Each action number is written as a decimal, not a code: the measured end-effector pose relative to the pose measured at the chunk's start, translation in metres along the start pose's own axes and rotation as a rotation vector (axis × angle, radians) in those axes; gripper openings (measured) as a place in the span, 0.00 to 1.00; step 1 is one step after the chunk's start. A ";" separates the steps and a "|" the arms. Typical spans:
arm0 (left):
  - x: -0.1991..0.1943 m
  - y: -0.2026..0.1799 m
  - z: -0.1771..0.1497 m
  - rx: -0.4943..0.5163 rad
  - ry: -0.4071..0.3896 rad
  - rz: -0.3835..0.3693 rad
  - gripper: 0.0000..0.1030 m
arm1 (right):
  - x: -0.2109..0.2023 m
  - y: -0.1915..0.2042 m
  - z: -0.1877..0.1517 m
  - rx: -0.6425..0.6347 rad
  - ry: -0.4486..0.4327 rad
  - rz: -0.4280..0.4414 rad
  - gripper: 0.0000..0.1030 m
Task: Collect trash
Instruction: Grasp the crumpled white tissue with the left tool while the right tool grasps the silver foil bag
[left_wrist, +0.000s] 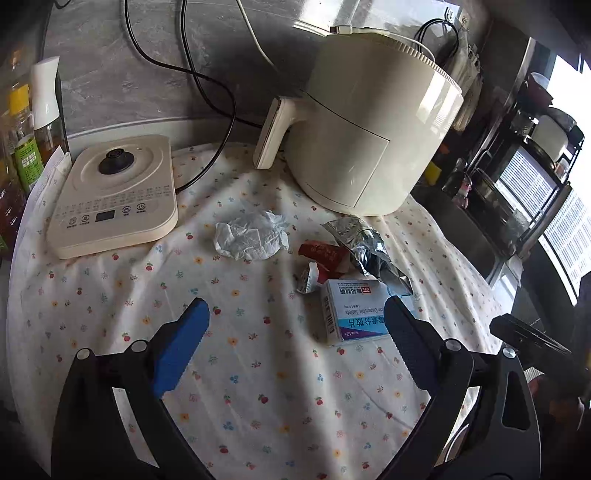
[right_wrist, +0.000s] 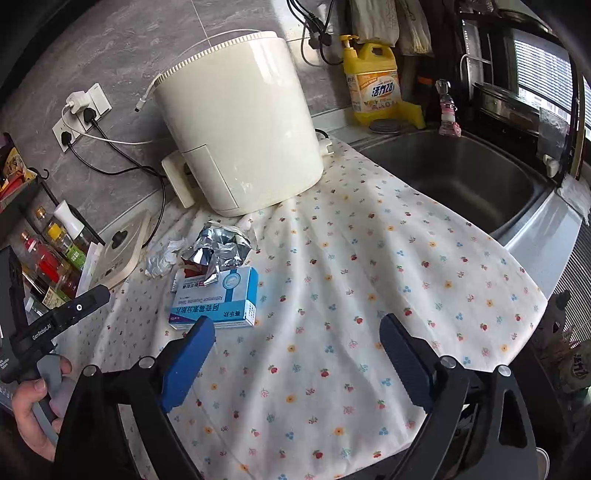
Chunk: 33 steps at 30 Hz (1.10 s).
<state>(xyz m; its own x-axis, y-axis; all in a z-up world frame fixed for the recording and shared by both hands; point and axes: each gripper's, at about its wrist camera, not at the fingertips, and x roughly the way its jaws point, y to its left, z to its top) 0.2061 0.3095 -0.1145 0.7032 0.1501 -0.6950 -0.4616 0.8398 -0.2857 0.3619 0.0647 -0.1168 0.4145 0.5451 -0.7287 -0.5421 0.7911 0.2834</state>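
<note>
Trash lies on a flowered cloth (left_wrist: 258, 369): a crumpled white tissue (left_wrist: 251, 236), a red wrapper (left_wrist: 323, 254), a crumpled silver foil bag (left_wrist: 364, 243) and a blue-and-white medicine box (left_wrist: 351, 314). My left gripper (left_wrist: 297, 328) is open and empty, its right finger beside the box. In the right wrist view the box (right_wrist: 218, 299), foil (right_wrist: 221, 247) and tissue (right_wrist: 162, 258) lie ahead to the left. My right gripper (right_wrist: 297, 347) is open and empty, its left fingertip just in front of the box.
A cream air fryer (left_wrist: 373, 133) stands behind the trash. A cream kettle base (left_wrist: 114, 192) sits at the left, with bottles (left_wrist: 22, 147) beside it. A steel sink (right_wrist: 461, 177) lies to the right, a yellow detergent bottle (right_wrist: 373, 81) behind it. Cables run to wall sockets (right_wrist: 81, 114).
</note>
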 end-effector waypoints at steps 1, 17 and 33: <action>0.003 0.004 0.003 -0.004 0.001 0.002 0.91 | 0.007 0.005 0.005 -0.003 0.006 0.010 0.80; 0.085 0.045 0.046 -0.040 0.094 -0.011 0.75 | 0.102 0.058 0.045 -0.100 0.142 0.025 0.78; 0.105 0.040 0.041 -0.017 0.130 -0.005 0.20 | 0.115 0.062 0.043 -0.120 0.169 0.075 0.07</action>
<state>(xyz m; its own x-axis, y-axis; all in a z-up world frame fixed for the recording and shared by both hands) 0.2835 0.3805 -0.1718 0.6295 0.0761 -0.7732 -0.4684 0.8312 -0.2995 0.4077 0.1883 -0.1565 0.2470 0.5391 -0.8053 -0.6542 0.7058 0.2718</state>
